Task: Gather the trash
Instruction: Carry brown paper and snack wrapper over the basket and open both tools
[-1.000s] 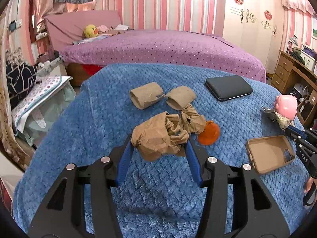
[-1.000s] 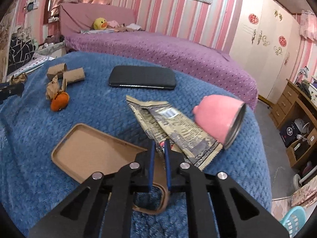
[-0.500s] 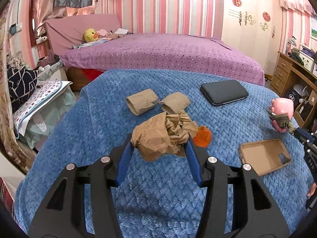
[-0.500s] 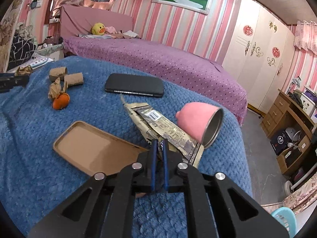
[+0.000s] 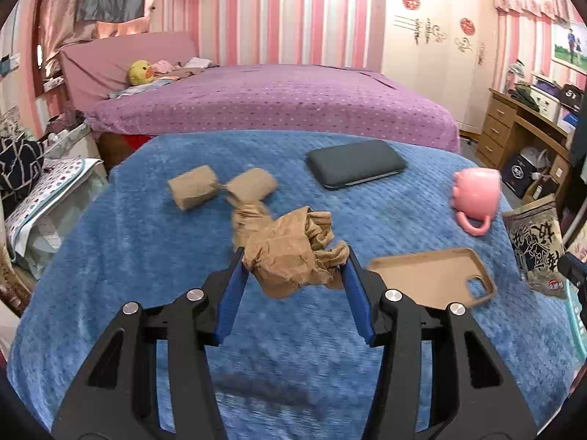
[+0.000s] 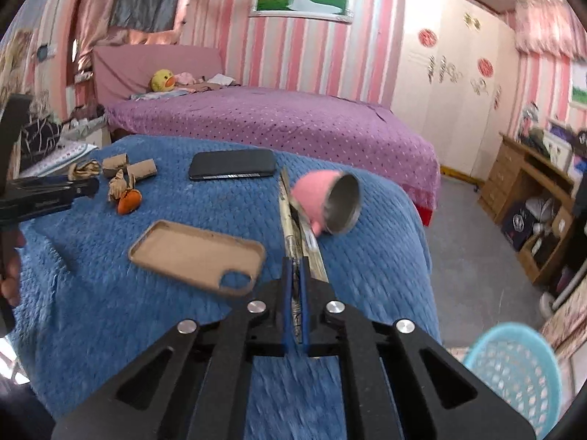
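At centre of left wrist view, your left gripper (image 5: 293, 275) clamps crumpled brown paper (image 5: 293, 253) between half-closed fingers, lifted off blue blanket (image 5: 146, 256). Your right gripper (image 6: 296, 293), nearly closed, pinches printed wrapper (image 6: 293, 227) edge-on at frame centre. Two pieces held, none binned. Cardboard rolls (image 5: 192, 187), orange scrap (image 6: 129, 201) remain upper left. Blue basket (image 6: 513, 370) waits lower right.

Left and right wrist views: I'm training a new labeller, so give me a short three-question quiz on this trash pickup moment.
1. True or false: the left claw holds the crumpled brown paper.
2. What does the right claw grip: A) snack wrapper, B) phone case, C) pink mug?
3. What colour is the basket at lower right in the right wrist view?

Key: 1 true; 2 A; 3 light blue.
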Demonstrator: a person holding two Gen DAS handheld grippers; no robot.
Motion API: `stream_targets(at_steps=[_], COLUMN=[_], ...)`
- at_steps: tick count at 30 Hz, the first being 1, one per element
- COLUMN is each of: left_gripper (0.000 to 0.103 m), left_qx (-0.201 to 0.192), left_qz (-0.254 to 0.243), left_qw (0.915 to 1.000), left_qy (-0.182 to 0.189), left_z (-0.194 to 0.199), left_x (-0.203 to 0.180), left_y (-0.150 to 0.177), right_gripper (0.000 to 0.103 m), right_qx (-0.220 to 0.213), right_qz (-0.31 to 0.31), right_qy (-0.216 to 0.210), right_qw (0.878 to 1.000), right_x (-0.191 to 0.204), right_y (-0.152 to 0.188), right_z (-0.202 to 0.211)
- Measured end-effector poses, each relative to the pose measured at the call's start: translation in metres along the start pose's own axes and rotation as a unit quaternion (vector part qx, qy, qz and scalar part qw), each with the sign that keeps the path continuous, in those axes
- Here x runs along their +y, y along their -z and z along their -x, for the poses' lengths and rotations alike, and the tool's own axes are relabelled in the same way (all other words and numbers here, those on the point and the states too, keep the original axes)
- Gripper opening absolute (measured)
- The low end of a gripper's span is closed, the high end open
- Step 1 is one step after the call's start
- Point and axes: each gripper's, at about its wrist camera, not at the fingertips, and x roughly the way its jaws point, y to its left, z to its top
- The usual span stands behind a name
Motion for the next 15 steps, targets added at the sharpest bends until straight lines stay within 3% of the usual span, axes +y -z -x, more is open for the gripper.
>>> stream_targets(at_steps=[7,15], left_gripper=[0.050,0.050], left_qx=[0.017,-0.008], left_qz=[-0.009,-0.049], left_qw=[0.9997,0.9981], left_qy=[0.017,0.037], left_z=[-0.001,0.017], left_x=[-0.034,-0.094], left_y=[0.015,0.013], right_gripper=[0.004,0.004], right_qx=[-0.010,-0.025], right_qz=[-0.035,-0.071], right_qy=[0.014,0.036], right_qw=[0.999,0.997], right_x=[-0.049,-0.108], right_y=[0.006,0.011], right_z=[0.019,0.047])
